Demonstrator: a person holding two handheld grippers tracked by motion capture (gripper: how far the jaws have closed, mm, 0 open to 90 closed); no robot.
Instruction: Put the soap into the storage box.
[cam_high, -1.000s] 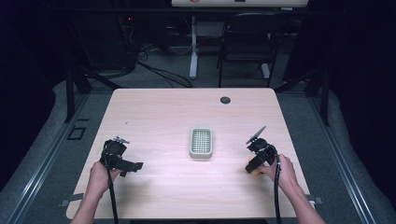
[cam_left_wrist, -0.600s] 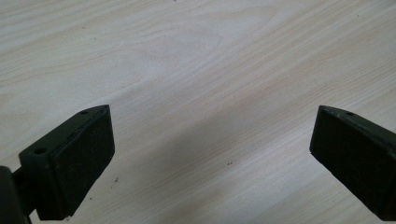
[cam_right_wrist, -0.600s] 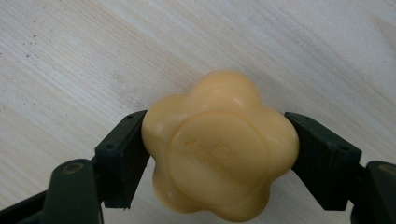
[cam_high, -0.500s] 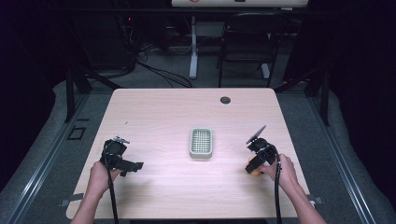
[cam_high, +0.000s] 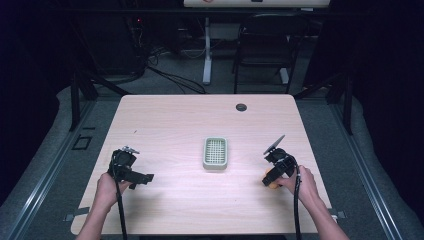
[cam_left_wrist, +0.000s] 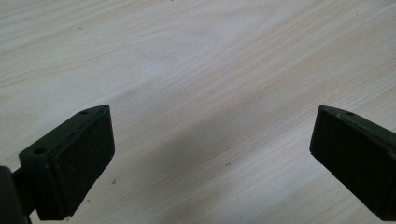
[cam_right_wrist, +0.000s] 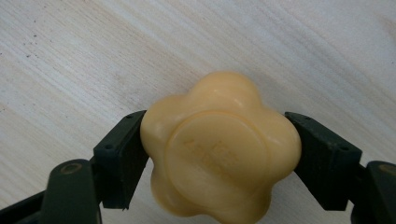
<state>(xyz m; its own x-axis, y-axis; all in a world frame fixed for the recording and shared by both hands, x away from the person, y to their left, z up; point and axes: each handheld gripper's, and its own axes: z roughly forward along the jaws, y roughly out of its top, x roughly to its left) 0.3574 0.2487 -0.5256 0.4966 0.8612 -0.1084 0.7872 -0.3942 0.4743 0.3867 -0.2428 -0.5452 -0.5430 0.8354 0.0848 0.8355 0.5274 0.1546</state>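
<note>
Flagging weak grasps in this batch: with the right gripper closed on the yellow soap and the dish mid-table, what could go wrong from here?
1. The right gripper pinches the flower-shaped soap only on its rounded lobes, so it may slip or twist out.
2. The soap dish looks light and sits loose on the table; a careless placement could push it.
3. The open left gripper isn't steadying the dish.

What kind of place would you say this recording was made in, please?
Probably a lab or studio recording bay: a bare wooden table ringed by dark curtains, cables trailing across the grey floor, and a black chair standing behind it.
</note>
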